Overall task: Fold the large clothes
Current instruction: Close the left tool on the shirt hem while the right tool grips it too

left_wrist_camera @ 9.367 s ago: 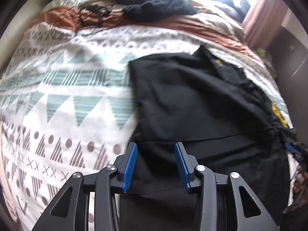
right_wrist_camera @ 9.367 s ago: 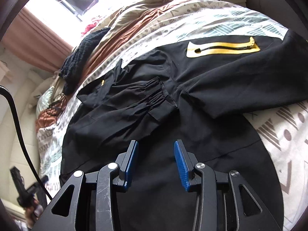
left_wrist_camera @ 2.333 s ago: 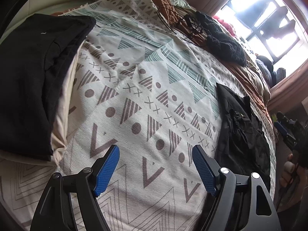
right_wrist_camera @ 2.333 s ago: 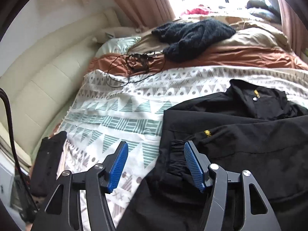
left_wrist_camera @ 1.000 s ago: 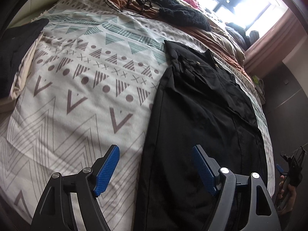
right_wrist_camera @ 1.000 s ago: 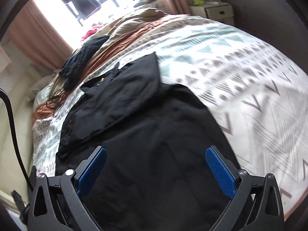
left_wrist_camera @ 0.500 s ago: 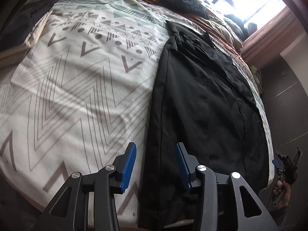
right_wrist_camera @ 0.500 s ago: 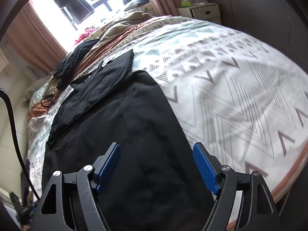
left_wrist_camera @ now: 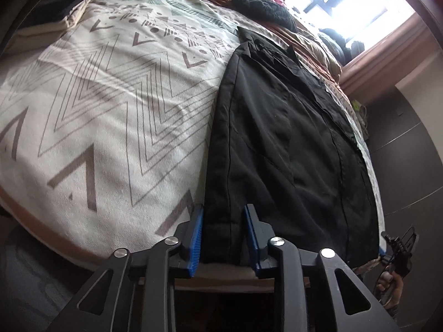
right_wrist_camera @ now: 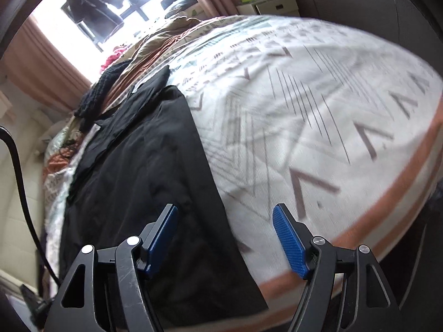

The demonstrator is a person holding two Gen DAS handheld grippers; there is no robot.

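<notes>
Blue pads of my left gripper [left_wrist_camera: 223, 238] straddle the near left corner of the black jacket [left_wrist_camera: 288, 144] at its hem. The jaws have just been closing, with the hem fabric between them; whether the pads already press on it I cannot tell. My right gripper [right_wrist_camera: 225, 239] has also been narrowing, but its jaws stand well apart: one pad over the jacket [right_wrist_camera: 138, 182], the other over the bedspread [right_wrist_camera: 318, 116], the jacket's right edge between them, nothing gripped.

Step in hand, as I judge it: taking both bottom corners for a lengthwise fold. Next move calls for getting the right gripper down onto its corner and closing, confirming the left pinch, then lifting both together and carrying the hem up toward the collar.

Jacket lies on the bed, already narrowed into a long strip with sides folded in, collar at the far end, hem at the bed's near edge. Fabric looks thin, smooth and slightly creased.
</notes>
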